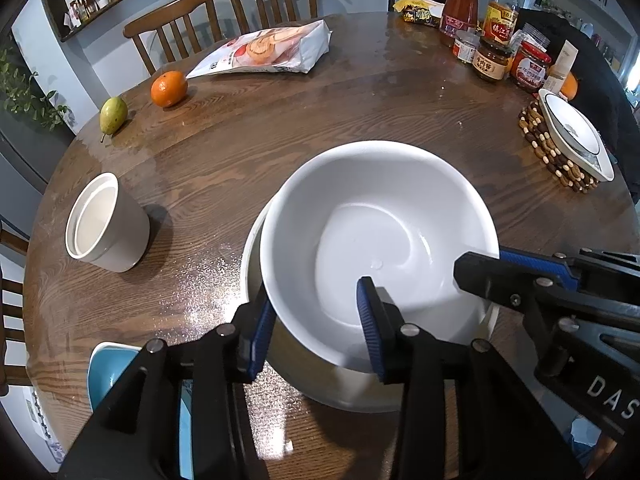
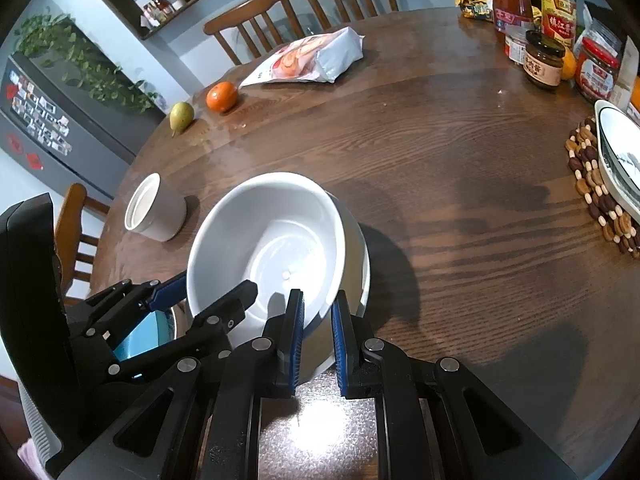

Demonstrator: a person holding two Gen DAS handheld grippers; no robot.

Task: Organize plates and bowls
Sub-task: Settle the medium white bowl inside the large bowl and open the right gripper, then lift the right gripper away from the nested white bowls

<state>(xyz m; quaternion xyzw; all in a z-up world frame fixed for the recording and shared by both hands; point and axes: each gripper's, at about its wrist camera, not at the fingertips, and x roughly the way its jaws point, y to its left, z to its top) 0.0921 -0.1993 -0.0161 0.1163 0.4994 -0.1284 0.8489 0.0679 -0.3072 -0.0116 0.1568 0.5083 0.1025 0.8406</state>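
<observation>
On the round wooden table, going from the left edge: a pear and an orange lie close to the far left rim, a snack bag lies beyond them toward the far edge, and a grey cup stands upright near the left edge. A blue dish shows at the near left edge, partly hidden behind the gripper.

Toward the near edge, about midway across, a white bowl sits nested, slightly tilted, in a larger white bowl beneath it. The left gripper points steeply down and straddles the near-left rim of the upper bowl, one blue pad outside the wall and one inside; its jaws stand partly apart, and whether the pads press the wall cannot be told. The right gripper also slants steeply down, at the bowl's near-right rim, its jaws narrow and clamped on the wall of the white bowl.

At the right edge a plate rests on a beaded wooden trivet. Jars and bottles crowd the far right edge.
</observation>
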